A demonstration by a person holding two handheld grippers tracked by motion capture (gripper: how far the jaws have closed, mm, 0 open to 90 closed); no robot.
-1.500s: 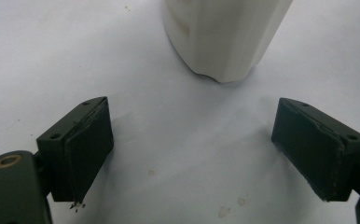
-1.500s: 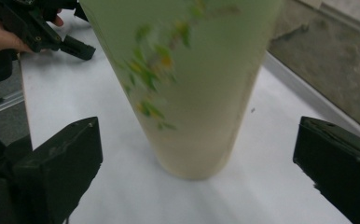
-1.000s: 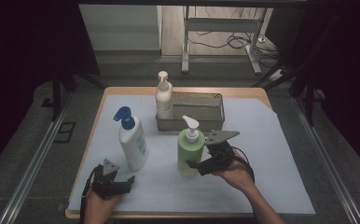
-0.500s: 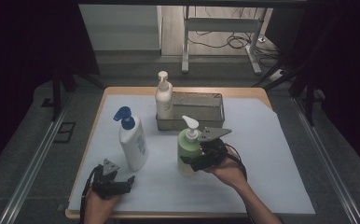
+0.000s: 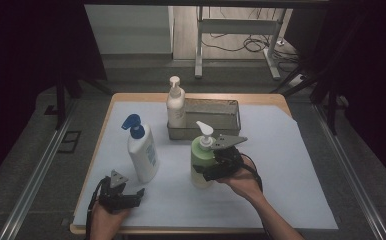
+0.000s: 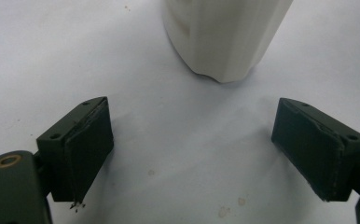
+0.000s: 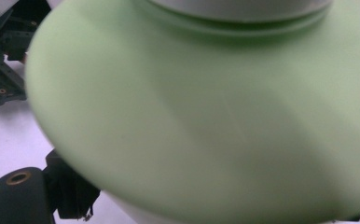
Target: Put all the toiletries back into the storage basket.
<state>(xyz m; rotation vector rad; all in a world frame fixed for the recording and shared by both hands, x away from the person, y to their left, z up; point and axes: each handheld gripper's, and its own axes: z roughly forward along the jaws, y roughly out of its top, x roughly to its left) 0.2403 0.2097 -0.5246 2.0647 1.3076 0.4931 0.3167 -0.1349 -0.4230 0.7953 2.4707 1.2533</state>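
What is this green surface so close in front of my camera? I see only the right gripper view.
Observer: It is a green pump bottle, standing upright on the white sheet. The right gripper reaches its lower body from the side.
Operator: Does something stand behind it?
Observer: Yes, a metal tray, with a white pump bottle upright at its left end.
Operator: And where is the other gripper?
Observer: The left gripper rests near the table's front edge, jaws open and empty, facing a white bottle with a blue pump.
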